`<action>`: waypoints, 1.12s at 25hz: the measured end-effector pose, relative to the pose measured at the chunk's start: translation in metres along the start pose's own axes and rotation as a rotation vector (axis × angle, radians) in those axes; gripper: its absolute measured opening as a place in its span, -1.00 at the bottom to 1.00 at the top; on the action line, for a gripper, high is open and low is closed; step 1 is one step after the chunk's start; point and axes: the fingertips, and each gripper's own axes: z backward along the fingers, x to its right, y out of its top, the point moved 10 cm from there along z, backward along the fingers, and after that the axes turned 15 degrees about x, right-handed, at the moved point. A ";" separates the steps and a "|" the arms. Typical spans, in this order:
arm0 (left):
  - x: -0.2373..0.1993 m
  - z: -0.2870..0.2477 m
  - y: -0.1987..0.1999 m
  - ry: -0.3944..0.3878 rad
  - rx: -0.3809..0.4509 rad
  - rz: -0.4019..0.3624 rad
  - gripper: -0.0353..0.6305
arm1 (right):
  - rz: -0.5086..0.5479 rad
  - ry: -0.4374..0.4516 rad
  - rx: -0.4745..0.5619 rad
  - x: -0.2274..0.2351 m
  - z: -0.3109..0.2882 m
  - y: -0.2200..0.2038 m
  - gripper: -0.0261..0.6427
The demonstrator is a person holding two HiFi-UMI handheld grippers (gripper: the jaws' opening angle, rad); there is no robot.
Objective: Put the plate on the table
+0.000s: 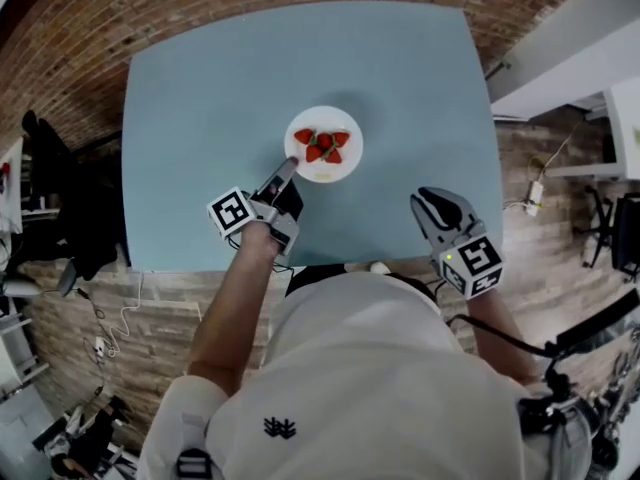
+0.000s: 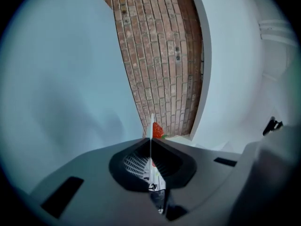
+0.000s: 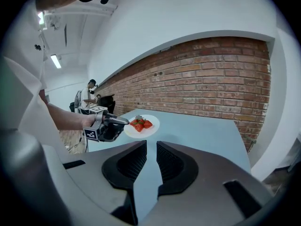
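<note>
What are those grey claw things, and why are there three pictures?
A person holds a pinching tool, called a gripper, in each hand. One picture comes from a camera on the person's head, looking down. The other two come from little cameras riding on each gripper. Over the blue table is a white plate with strawberries on it. The left gripper is pinching the plate's rim. The right gripper holds nothing, with its jaws a little apart. I can't tell whether the plate already rests on the table.

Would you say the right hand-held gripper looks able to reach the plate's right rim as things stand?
Probably yes: nothing but table lies between the right hand-held gripper and the plate, whose left rim alone is clamped by the left hand-held gripper.
</note>
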 end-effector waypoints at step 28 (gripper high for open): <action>-0.115 -0.122 0.007 0.193 -0.088 0.039 -0.87 | -0.089 -0.130 -0.144 0.025 -0.017 -0.023 -0.74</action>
